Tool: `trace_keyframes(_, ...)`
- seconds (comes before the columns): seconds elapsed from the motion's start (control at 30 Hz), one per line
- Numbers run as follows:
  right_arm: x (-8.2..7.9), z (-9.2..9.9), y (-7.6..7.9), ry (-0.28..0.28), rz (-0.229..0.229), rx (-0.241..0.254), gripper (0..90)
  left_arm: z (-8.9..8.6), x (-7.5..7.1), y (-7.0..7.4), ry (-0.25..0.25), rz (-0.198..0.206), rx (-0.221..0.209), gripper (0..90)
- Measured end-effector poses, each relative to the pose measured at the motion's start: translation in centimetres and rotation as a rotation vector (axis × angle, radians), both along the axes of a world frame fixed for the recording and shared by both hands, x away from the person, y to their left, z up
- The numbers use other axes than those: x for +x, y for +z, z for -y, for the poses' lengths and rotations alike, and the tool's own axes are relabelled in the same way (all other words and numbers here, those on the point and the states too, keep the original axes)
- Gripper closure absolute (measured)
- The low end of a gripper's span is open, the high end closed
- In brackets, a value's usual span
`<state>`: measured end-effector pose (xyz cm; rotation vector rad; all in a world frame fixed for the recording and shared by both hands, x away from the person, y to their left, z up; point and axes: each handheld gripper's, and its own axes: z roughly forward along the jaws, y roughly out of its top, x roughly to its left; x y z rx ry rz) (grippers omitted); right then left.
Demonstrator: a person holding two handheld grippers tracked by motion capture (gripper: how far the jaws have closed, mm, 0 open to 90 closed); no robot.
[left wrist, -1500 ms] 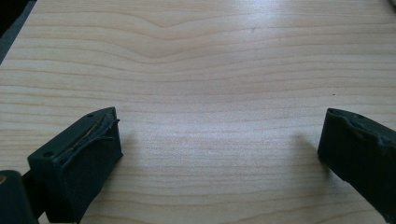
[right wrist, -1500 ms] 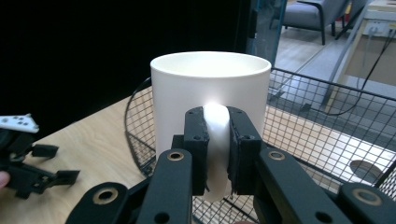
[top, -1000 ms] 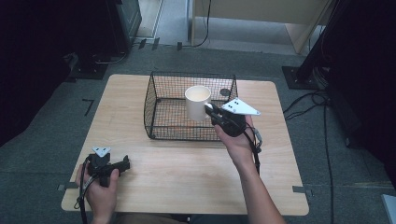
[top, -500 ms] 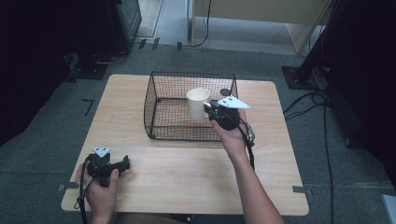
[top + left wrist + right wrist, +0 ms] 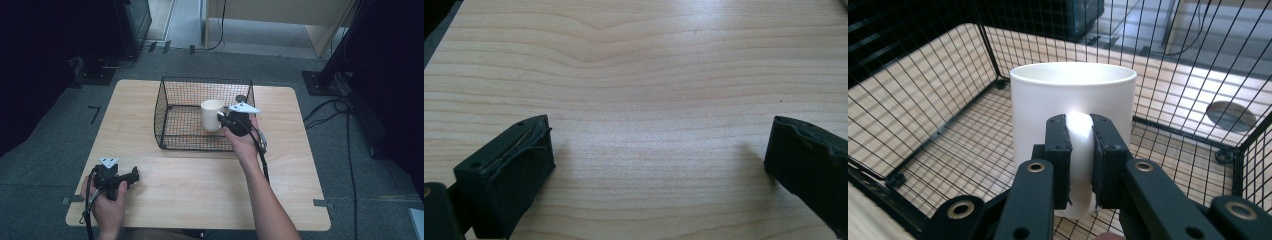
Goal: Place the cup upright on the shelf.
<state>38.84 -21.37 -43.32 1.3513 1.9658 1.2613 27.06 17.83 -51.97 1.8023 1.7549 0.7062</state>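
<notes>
A: From the high view, where does the work stand?

B: The right tongs point(image 5: 223, 118) hold a white mug point(image 5: 212, 114) by its handle inside the wire basket point(image 5: 165, 107), which sits toward the far edge of the bench point(image 5: 200, 190). I judge the carry to be nearly over: the mug is within the walls, near the right side, but I cannot tell whether its base rests on the basket floor. Setting it down and letting go are left.

A: And the other hand?

B: The left tongs point(image 5: 131, 176) lie low at the near left corner of the bench, well apart from the basket.

A: The left gripper view?

B: The left tongs point(image 5: 659, 160) stand wide with nothing between them, just bare wood grain beneath.

A: The right gripper view?

B: The right tongs point(image 5: 1080, 150) are pinched narrow on the handle of the mug point(image 5: 1073, 100), which stands upright, rim level. Its inside is hidden from here. The basket point(image 5: 928, 75) holds nothing else that I can see, and a round hole point(image 5: 1232, 115) shows in the bench beyond the mesh
</notes>
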Motion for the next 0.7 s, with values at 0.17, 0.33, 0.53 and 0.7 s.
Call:
trace_keyframes(0.17, 0.36, -0.07, -0.62, -0.006, -0.026, -0.013, 80.8, 0.0, 0.0, 0.0, 0.0, 0.0, 0.0, 0.0)
trace_keyframes(0.33, 0.45, -0.16, -0.7, -0.004, -0.039, -0.021, 80.7, 0.0, 0.0, 0.0, 0.0, 0.0, 0.0, 0.0)
trace_keyframes(0.53, 0.48, -0.07, -0.67, -0.005, -0.058, -0.023, 80.1, 0.0, 0.0, 0.0, 0.0, -0.001, 0.0, 0.0)
trace_keyframes(0.7, 0.37, -0.26, -0.74, -0.006, -0.07, -0.042, 74.0, 0.02, 0.05, 0.0, 0.0, 0.001, -0.002, 0.0)
